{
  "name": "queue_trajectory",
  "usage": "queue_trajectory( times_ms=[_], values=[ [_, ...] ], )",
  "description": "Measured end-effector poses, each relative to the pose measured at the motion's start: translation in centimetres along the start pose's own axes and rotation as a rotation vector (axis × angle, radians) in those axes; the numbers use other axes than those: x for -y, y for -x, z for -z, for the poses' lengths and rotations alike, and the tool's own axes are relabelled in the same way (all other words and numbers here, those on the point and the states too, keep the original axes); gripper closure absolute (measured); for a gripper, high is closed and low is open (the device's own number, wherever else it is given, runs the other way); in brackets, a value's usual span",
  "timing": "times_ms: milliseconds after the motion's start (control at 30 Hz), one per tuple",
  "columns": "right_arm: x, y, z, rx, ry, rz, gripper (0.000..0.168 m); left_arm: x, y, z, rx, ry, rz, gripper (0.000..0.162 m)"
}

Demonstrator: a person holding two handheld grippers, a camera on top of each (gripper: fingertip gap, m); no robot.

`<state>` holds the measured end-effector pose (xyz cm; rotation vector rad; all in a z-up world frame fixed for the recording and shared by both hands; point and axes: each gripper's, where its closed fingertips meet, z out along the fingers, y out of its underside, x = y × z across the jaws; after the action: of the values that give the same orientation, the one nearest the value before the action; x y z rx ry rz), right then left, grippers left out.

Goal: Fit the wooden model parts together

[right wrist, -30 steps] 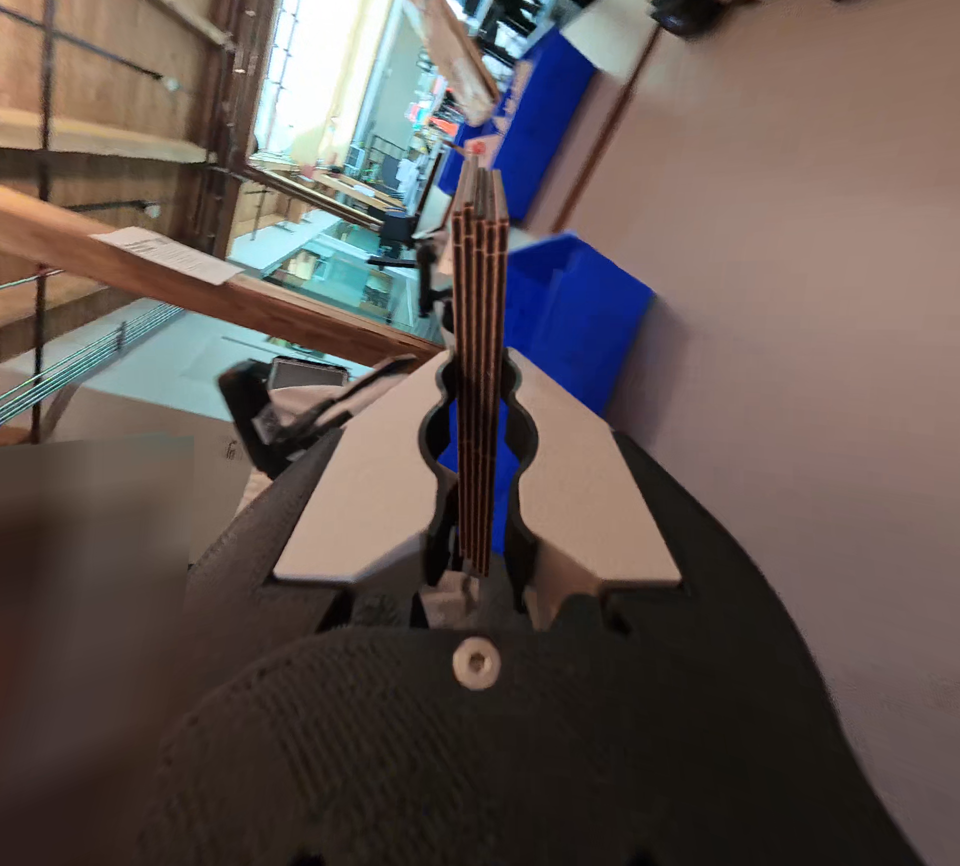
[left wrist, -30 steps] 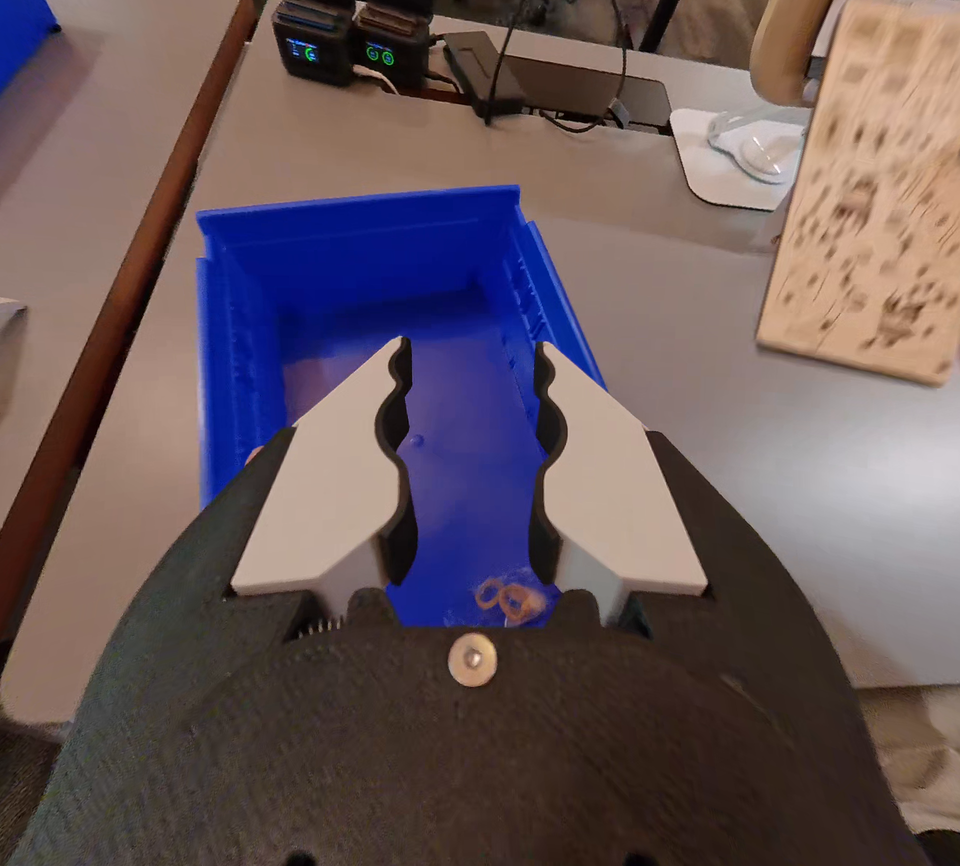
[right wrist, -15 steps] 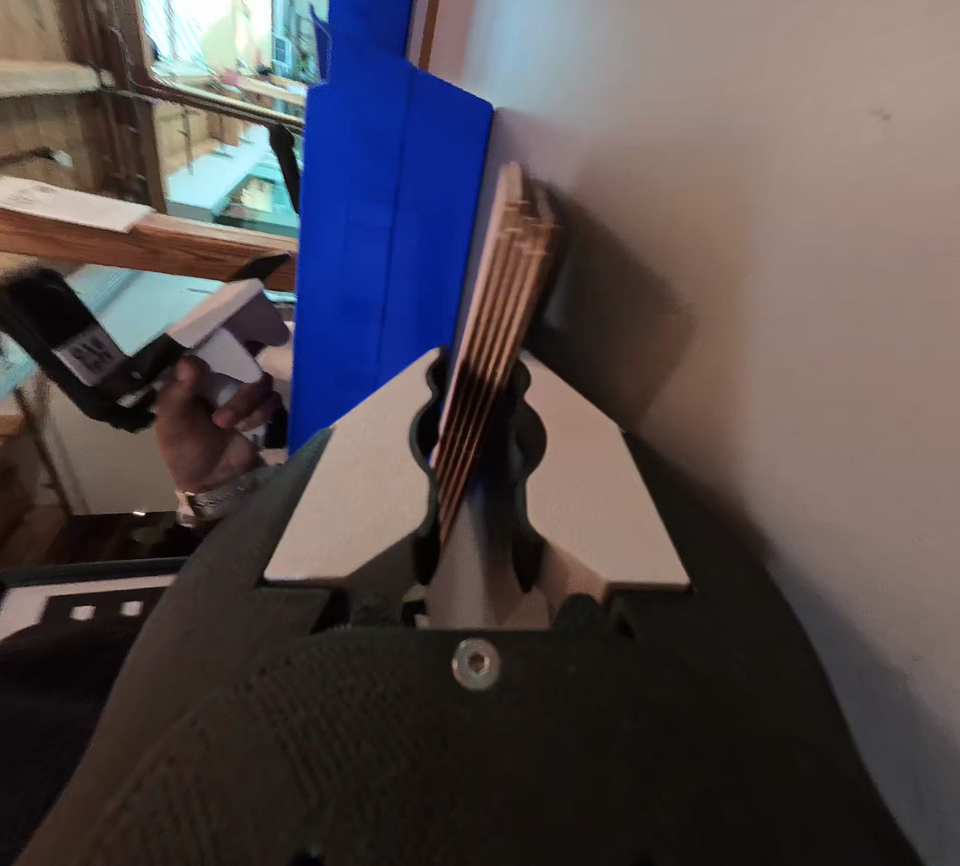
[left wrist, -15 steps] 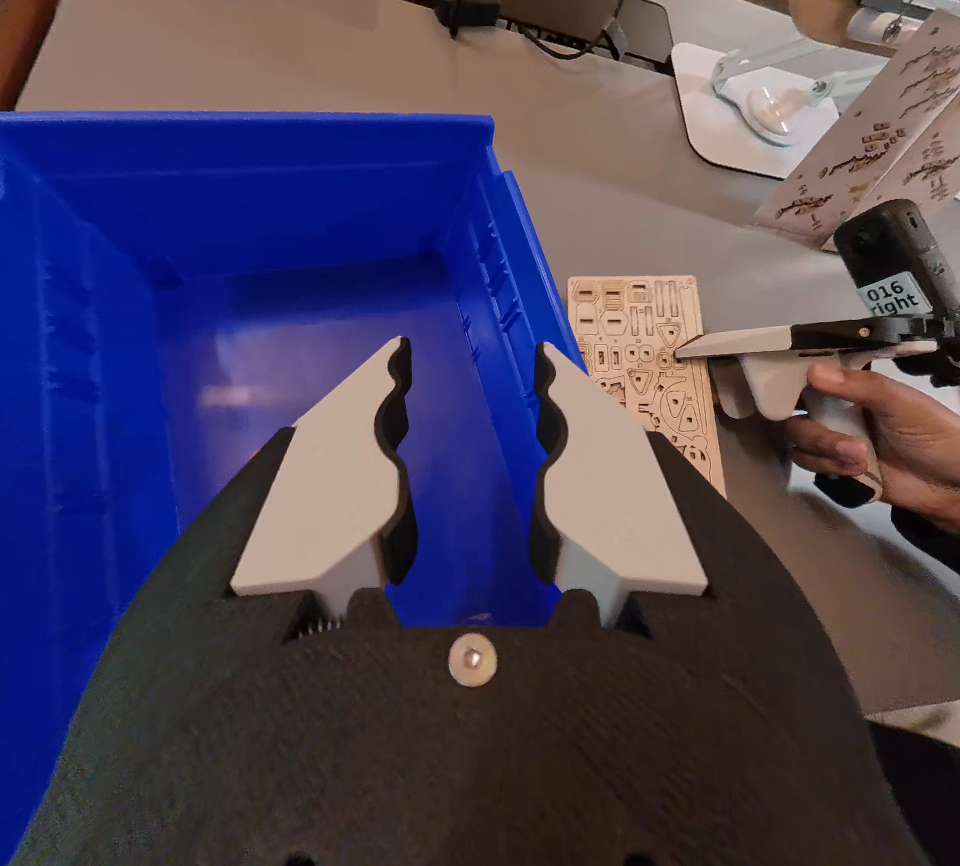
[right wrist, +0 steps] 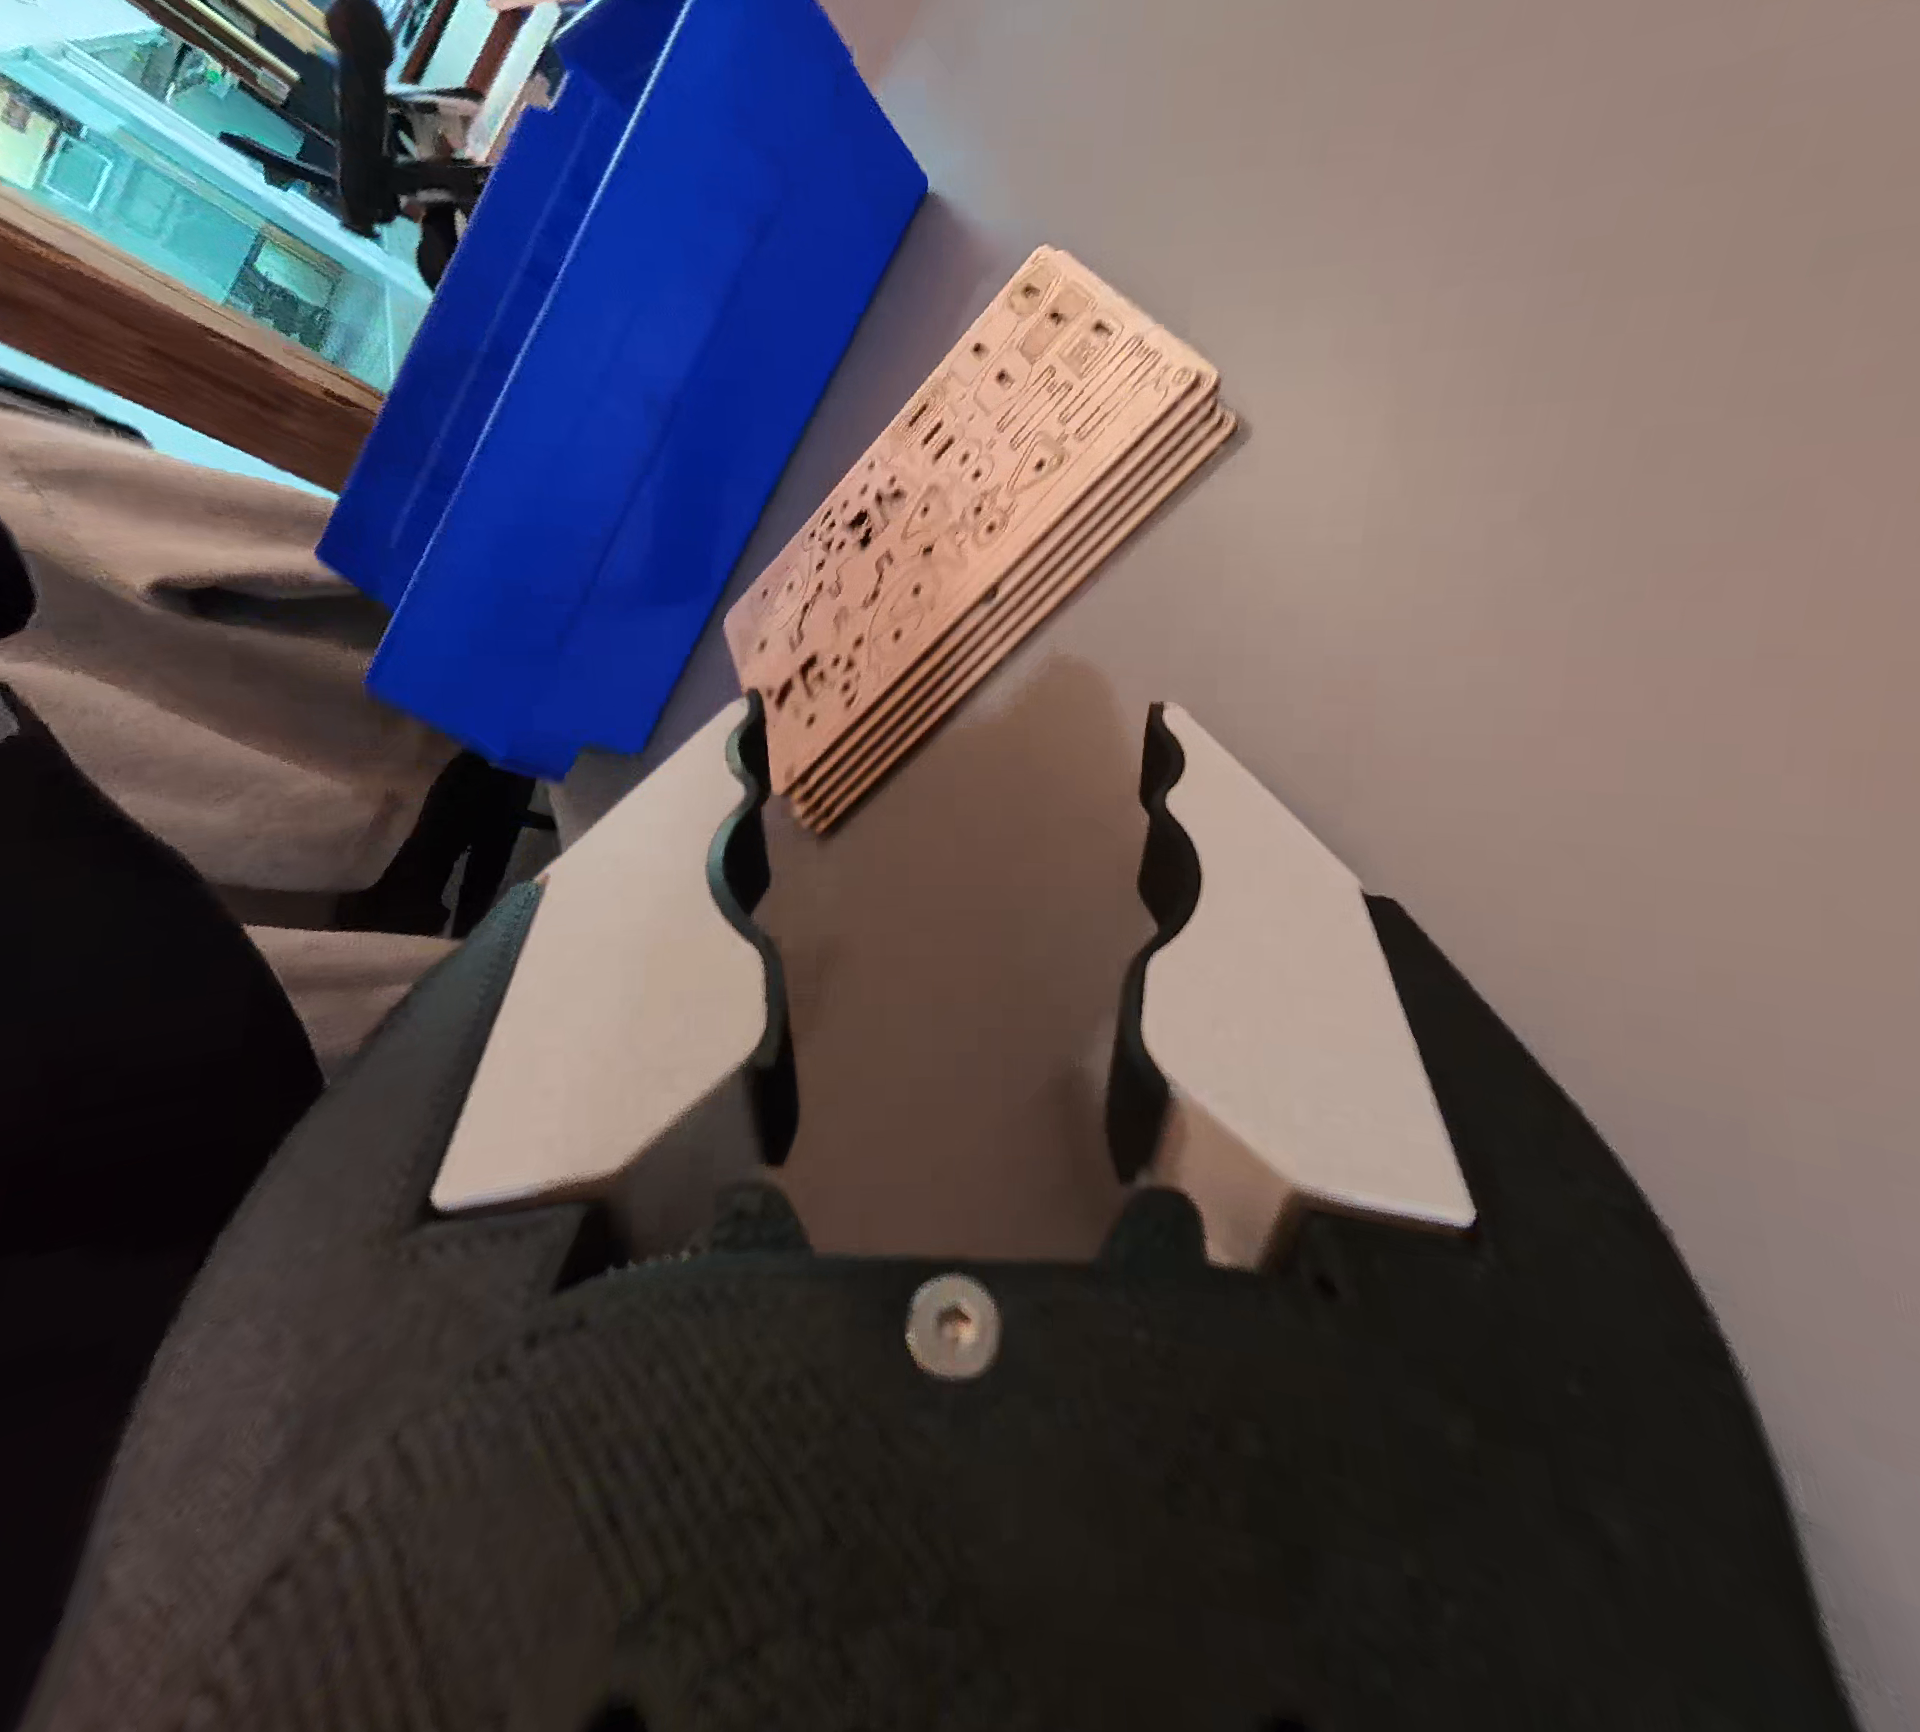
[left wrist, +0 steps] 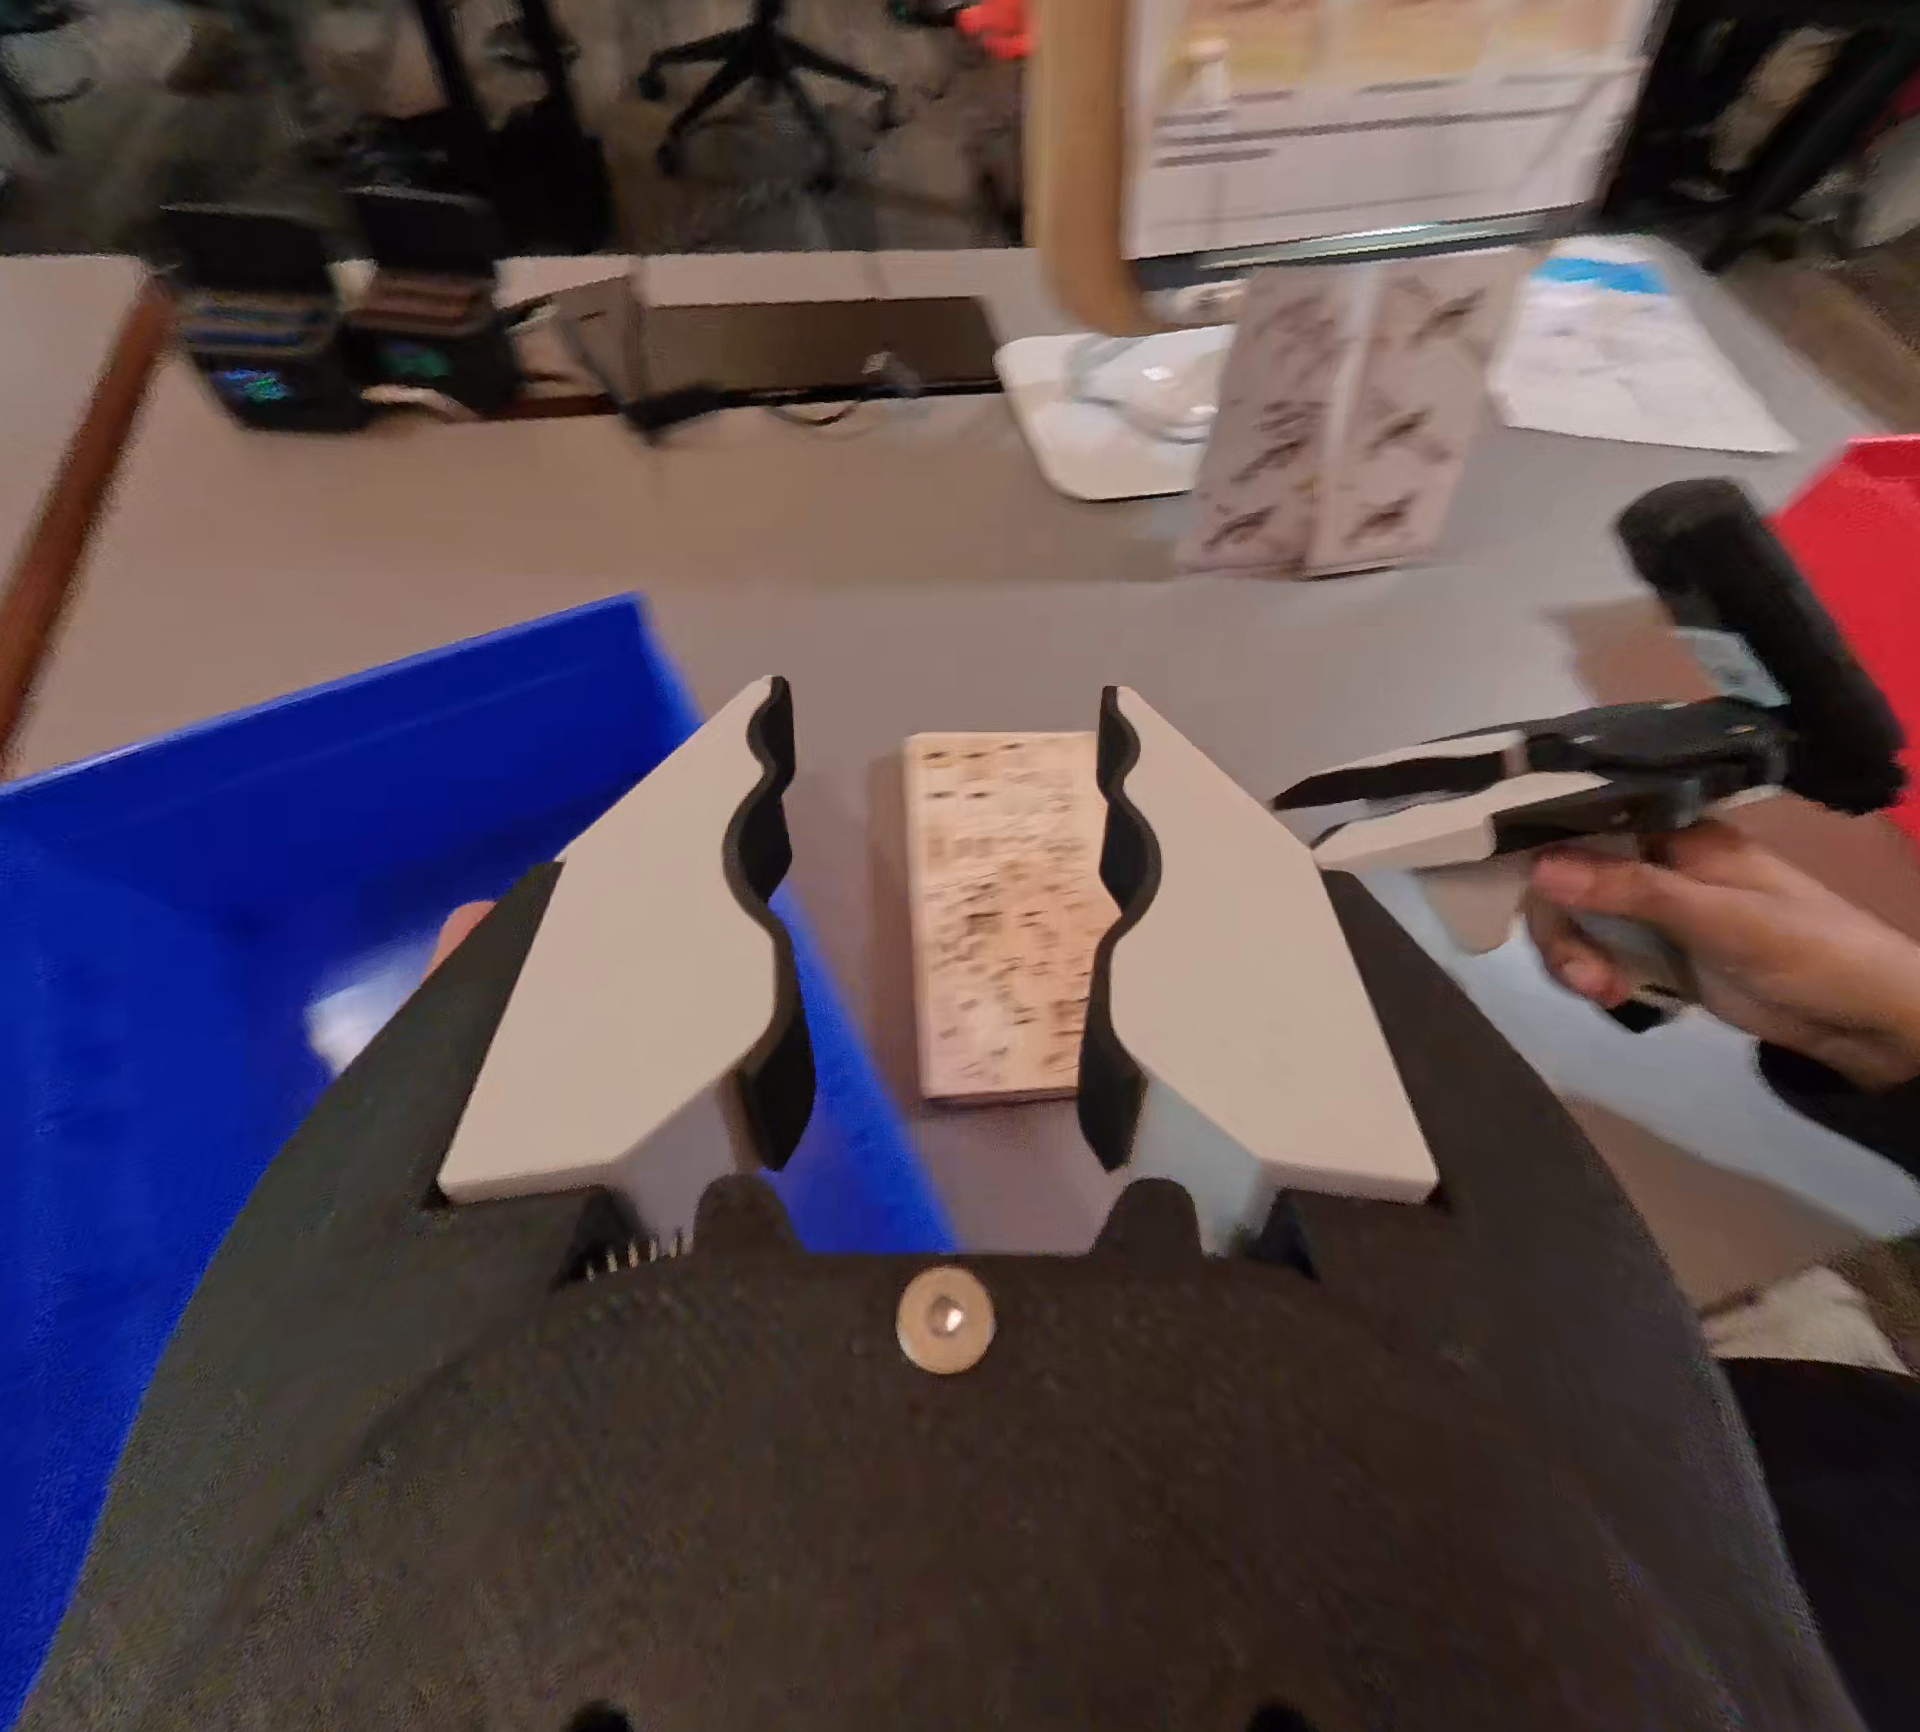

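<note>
A stack of thin wooden sheets with laser-cut model parts lies flat on the grey table, just right of the blue bin. My left gripper is open and empty, held above the near end of the stack. My right gripper is open and empty, just behind the stack and rolled on its side. It also shows in the left wrist view, to the right of the stack, held by a hand.
The blue bin sits left of the stack. Two upright wooden part sheets lean at the back by a white lamp base. Black chargers and a dark flat device sit at the far edge. A red bin is at the right.
My right gripper laid the stack of sheets on the table beside the bin, opened and drew back. My left gripper swung from over the bin to over the stack.
</note>
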<state>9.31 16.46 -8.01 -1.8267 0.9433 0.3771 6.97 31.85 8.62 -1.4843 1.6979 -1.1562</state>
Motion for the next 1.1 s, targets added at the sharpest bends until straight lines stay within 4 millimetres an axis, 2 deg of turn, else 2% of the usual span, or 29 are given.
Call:
queue_trajectory(
  times_ms=[33,67,133,200,267,333,400,467,600,733,800,933,1033,1100],
  values=[
    [-0.8,0.3,0.9,-0.003,-0.004,0.027,0.097,0.1,-2.1,-0.6,-0.060,-0.016,0.017,0.095],
    [-1.9,0.4,1.9,-0.014,-0.007,0.061,0.100,-0.3,-4.4,-1.4,-0.127,-0.012,0.054,0.084],
    [-4.5,0.1,4.0,-0.055,-0.015,0.133,0.106,-2.4,-9.5,-3.5,-0.261,0.040,0.095,0.071],
    [-7.1,-0.4,6.4,-0.082,-0.039,0.187,0.113,-6.5,-13.8,-6.1,-0.313,0.156,0.034,0.062],
    [-9.5,-0.6,8.4,-0.068,-0.012,0.153,0.120,-11.4,-16.4,-8.6,-0.282,0.283,-0.099,0.059],
    [-10.5,0.1,10.1,0.013,0.039,0.071,0.121,-14.6,-17.0,-10.6,-0.194,0.299,-0.198,0.055],
    [-9.5,0.1,11.6,0.021,-0.057,0.065,0.122,-16.5,-15.9,-11.5,-0.071,0.257,-0.249,0.059],
    [-9.4,-0.5,12.4,0.000,-0.099,0.091,0.123,-17.1,-13.8,-11.3,0.041,0.216,-0.310,0.059],
    [-11.2,-3.0,12.7,-0.124,-0.030,0.131,0.127,-15.9,-9.3,-10.0,0.195,0.140,-0.360,0.067],
    [-11.4,-2.3,13.0,-0.076,-0.066,0.054,0.124,-16.6,-5.0,-8.4,0.261,0.181,-0.288,0.070],
    [-11.6,-2.8,13.3,-0.111,-0.071,0.048,0.122,-16.5,-2.9,-7.5,0.301,0.168,-0.260,0.075],
    [-11.1,-5.5,14.3,-0.382,-0.066,0.184,0.122,-16.5,-0.6,-6.6,0.267,0.147,-0.201,0.086],
    [-10.7,-5.7,13.8,-0.448,-0.047,0.290,0.122,-17.9,-0.7,-7.0,0.187,0.167,-0.127,0.083],
    [-10.5,-5.2,13.0,-0.430,-0.041,0.298,0.120,-18.2,0.2,-6.7,0.246,0.175,-0.174,0.080]
  ],
)
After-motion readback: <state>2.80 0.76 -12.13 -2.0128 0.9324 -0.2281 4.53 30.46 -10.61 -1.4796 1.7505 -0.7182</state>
